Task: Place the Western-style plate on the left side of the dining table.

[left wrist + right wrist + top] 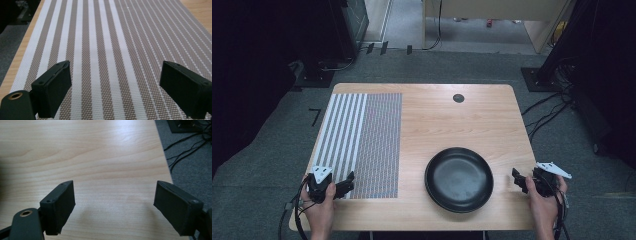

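A grey carpeted floor (257,165) with trailing cables (544,112) surrounds a light wooden table (447,117), which carries two things: a striped woven placemat (362,142) lying flat along its left side, and a black plate (459,179) near the front edge, right of centre. The left gripper (343,186) sits at the mat's near left corner, jaws spread wide with nothing between them; in the left gripper view its jaws hang just over the weave (112,50), pointing along the stripes toward the far edge. The right gripper (519,181) is at the table's near right edge, just right of the plate and apart from it — its jaws are equally wide and empty, with bare wood (100,157) below them in the right gripper view. Judging by position, the mat is the thing about to be handled, probably by its near edge. The risk lies in how flat and thin it is: a jaw coming down too steeply may skid over the weave or press it into the wood instead of getting under the edge. A one-sided pinch could drag the mat askew, and a wide sweep toward the right might bump the plate — which sits close to the front edge and could be nudged off.
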`<state>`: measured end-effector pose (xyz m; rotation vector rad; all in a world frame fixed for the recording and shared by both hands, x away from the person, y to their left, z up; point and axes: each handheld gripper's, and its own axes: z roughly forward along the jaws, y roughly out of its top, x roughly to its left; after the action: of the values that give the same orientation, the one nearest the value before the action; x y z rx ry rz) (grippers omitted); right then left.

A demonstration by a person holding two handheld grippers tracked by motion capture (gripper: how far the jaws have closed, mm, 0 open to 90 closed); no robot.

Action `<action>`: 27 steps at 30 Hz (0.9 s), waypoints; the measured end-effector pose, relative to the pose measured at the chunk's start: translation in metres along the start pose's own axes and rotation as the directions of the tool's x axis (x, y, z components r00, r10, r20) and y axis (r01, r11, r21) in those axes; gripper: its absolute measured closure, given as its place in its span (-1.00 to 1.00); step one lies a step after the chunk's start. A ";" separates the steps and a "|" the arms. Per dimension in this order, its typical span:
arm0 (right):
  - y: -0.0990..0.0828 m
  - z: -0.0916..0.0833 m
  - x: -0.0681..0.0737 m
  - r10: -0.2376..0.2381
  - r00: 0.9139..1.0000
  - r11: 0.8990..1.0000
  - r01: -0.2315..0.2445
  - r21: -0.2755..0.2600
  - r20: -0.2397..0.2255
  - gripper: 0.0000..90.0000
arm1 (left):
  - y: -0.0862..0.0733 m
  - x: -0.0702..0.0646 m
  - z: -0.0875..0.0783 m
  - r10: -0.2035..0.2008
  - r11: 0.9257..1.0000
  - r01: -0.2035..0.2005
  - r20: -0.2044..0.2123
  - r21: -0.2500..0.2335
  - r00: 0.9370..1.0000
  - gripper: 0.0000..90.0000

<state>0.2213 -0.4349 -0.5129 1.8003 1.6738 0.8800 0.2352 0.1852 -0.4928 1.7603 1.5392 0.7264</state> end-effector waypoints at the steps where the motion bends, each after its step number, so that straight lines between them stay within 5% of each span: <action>1: 0.003 -0.001 0.000 -0.008 1.000 1.000 0.008 -0.005 0.004 -0.64 | 0.001 -0.001 0.000 0.001 1.000 -0.001 0.007 0.001 1.000 -0.78; 13: 0.040 -0.012 0.007 -0.019 1.000 0.999 0.019 -0.045 0.010 -0.65 | 0.028 -0.029 0.009 0.023 1.000 -0.022 0.064 -0.018 0.998 -0.77; 18: 0.053 -0.016 0.005 0.019 1.000 0.998 -0.019 -0.066 -0.002 -0.66 | 0.044 -0.047 0.008 0.038 0.998 -0.034 0.099 -0.050 0.994 -0.77; 27: 0.049 -0.020 0.002 0.049 0.999 0.995 -0.048 -0.082 0.009 -0.61 | 0.055 -0.070 0.015 0.023 0.998 -0.014 0.152 -0.064 0.988 -0.75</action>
<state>0.2378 -0.4386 -0.4627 1.7936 1.5703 0.9445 0.2705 0.1102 -0.4572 1.7440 1.3852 0.6261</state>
